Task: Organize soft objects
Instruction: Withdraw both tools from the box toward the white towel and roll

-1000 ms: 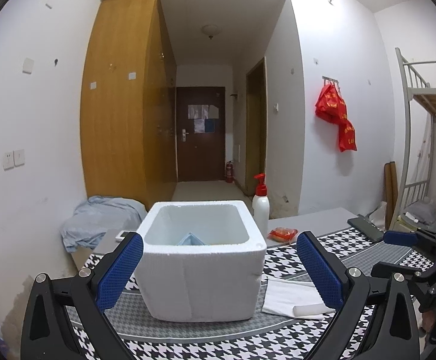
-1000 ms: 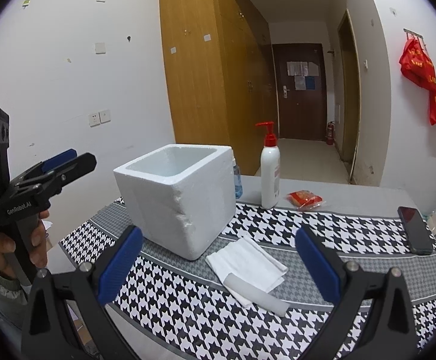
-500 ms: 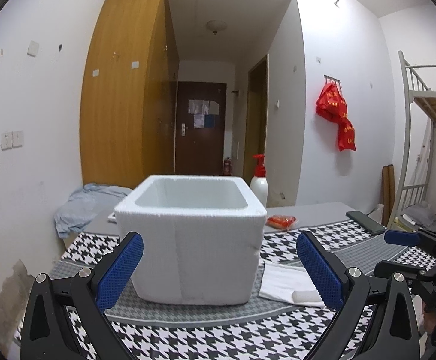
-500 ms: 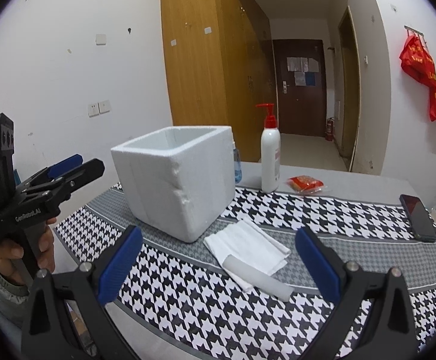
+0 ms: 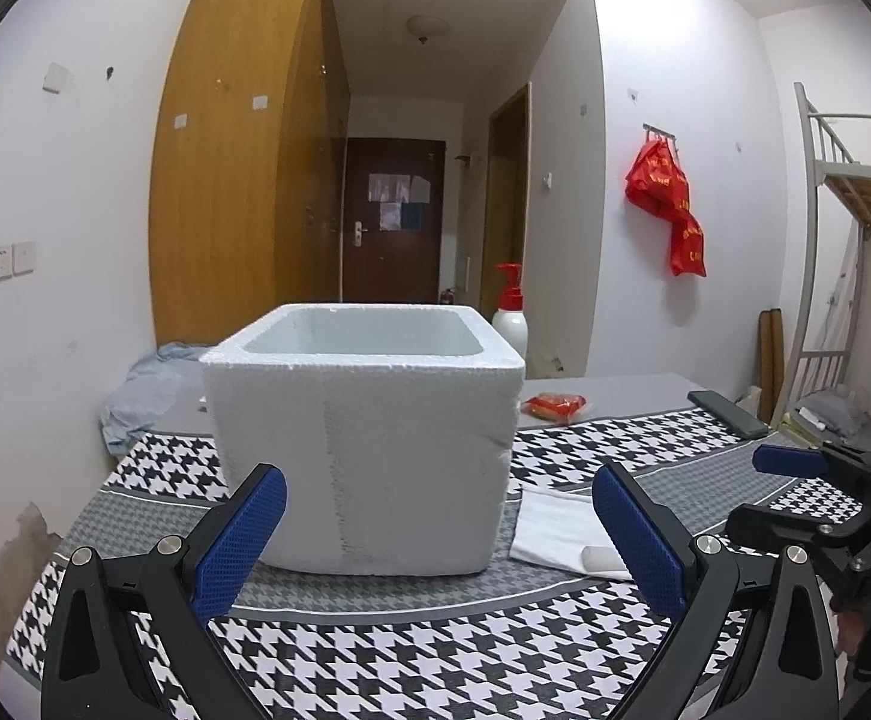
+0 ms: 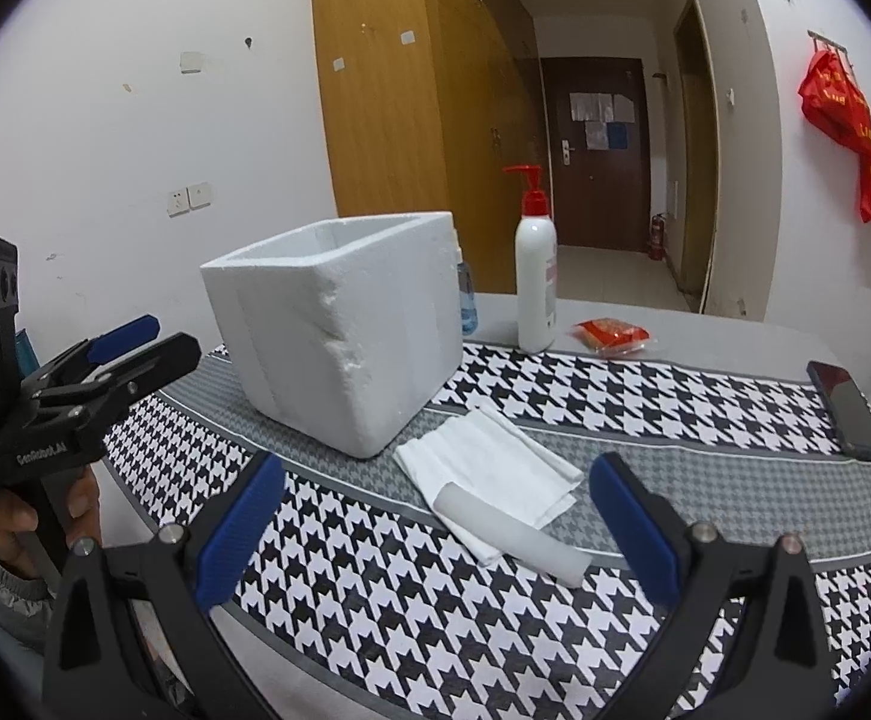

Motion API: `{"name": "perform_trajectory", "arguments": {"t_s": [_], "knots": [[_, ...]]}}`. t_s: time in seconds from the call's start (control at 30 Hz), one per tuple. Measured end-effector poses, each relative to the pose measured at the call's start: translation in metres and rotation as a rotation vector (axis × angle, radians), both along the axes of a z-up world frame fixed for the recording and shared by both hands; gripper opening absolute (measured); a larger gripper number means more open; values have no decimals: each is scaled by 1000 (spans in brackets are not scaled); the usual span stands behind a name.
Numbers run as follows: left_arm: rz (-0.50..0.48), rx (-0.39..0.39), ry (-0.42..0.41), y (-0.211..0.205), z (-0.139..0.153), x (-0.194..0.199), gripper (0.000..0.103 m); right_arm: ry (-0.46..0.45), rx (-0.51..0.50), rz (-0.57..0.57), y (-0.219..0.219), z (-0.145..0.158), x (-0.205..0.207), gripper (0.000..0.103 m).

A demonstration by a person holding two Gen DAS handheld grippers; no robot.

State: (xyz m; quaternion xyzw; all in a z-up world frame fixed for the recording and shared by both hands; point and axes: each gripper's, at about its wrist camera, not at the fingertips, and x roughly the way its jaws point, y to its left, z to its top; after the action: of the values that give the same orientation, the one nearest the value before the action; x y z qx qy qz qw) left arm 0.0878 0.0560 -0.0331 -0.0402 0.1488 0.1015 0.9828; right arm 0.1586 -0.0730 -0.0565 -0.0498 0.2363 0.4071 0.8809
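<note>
A white foam box (image 5: 369,444) (image 6: 339,330) stands open-topped on the houndstooth cloth (image 5: 375,654). To its right lies a folded white cloth (image 6: 489,468) (image 5: 555,525) with a white foam roll (image 6: 510,525) (image 5: 598,557) resting on its near edge. My left gripper (image 5: 435,534) is open, low in front of the box, nothing between its blue pads. My right gripper (image 6: 435,522) is open too, its fingers wide either side of the cloth and roll, short of them. The left gripper (image 6: 117,354) also shows in the right wrist view, held by a hand.
A pump bottle (image 6: 534,276) with a red top stands behind the box. A red snack packet (image 6: 612,333) and a dark phone (image 6: 846,408) lie toward the table's right. A blue-capped bottle (image 6: 465,300) peeks out behind the box. A bunk bed frame (image 5: 843,276) stands at right.
Both grippers have sunk lower: the box interior and the blue item seen inside it have dropped out of sight. The right gripper has come closer to the cloth and roll.
</note>
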Motion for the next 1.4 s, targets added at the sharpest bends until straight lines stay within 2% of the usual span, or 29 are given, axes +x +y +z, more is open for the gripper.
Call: {"name": "perform_trajectory", "arguments": {"t_s": [0.47, 0.77, 1.0, 1.4], "knots": [[-124, 4, 24, -27, -6, 27, 102, 17, -16, -81, -27, -9, 8, 103], [-212, -26, 53, -43, -10, 45, 102, 34, -10, -127, -45, -15, 13, 103], [-248, -67, 102, -49, -17, 65, 102, 45, -3, -150, -56, -20, 18, 103], [-297, -72, 162, -64, -22, 95, 102, 83, 19, -168, -70, -32, 30, 103]]}}
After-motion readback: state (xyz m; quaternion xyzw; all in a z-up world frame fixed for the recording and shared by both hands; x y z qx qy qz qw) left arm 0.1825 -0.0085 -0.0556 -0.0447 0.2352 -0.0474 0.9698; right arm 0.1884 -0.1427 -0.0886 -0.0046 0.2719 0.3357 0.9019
